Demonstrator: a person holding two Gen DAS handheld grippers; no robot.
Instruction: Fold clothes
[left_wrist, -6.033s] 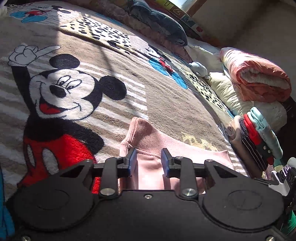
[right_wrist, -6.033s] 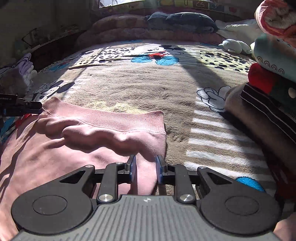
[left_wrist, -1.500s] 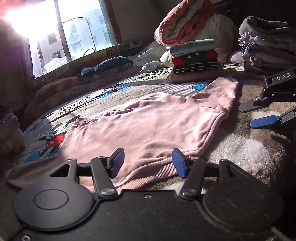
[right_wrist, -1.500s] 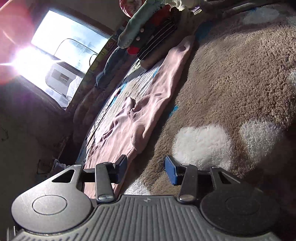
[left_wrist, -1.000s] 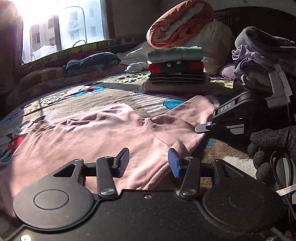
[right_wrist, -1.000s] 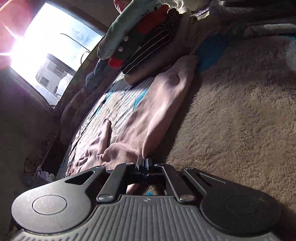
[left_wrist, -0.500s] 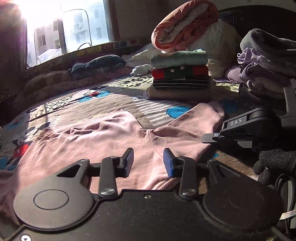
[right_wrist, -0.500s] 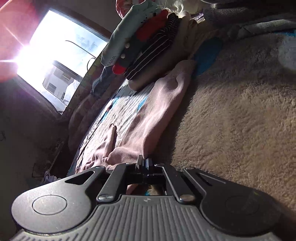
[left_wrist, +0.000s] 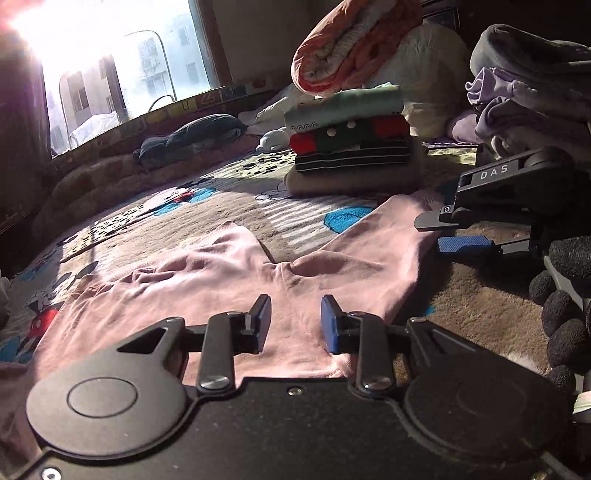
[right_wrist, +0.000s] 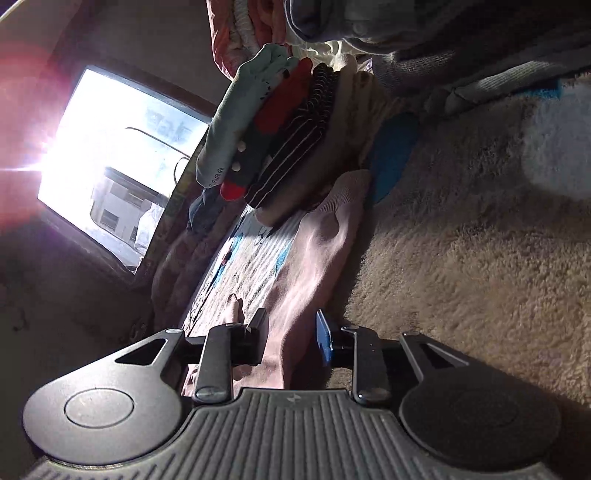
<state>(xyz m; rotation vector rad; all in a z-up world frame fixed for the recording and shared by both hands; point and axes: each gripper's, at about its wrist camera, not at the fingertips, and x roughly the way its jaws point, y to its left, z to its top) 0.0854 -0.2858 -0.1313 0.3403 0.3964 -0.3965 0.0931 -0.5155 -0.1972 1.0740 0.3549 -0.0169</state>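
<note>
Fingers of the left gripper stand spread with a clear gap, hovering low over the near edge of the pink sweatshirt and gripping nothing; whether a pad brushes the cloth I cannot tell. The right gripper is likewise parted, rolled onto its side, its jaws straddling the sleeve without pinching it. In the left wrist view it shows as a dark tool beside that sleeve, one blue pad bare.

With the sweatshirt as landmark: it lies mostly flat on the cartoon-print blanket, body toward the window side, one sleeve stretched out toward the stack of folded clothes, the cuff ending just short of it. Beyond the stack sits a rolled orange quilt; a heap of grey and lilac garments lies to the sleeve's far side, past the right gripper. A gloved hand shows near the sleeve's lower edge.

Judging by the layout, the sleeve looks due to be brought across the body, though a garment spread like this could equally be one just smoothed for folding. To do it well, each claw should bite a single clean edge, the right near the cuff, the left at the shoulder seam, taking both layers. Lift low, carry the sleeve straight, and lay it without dragging wrinkles into the chest.
</note>
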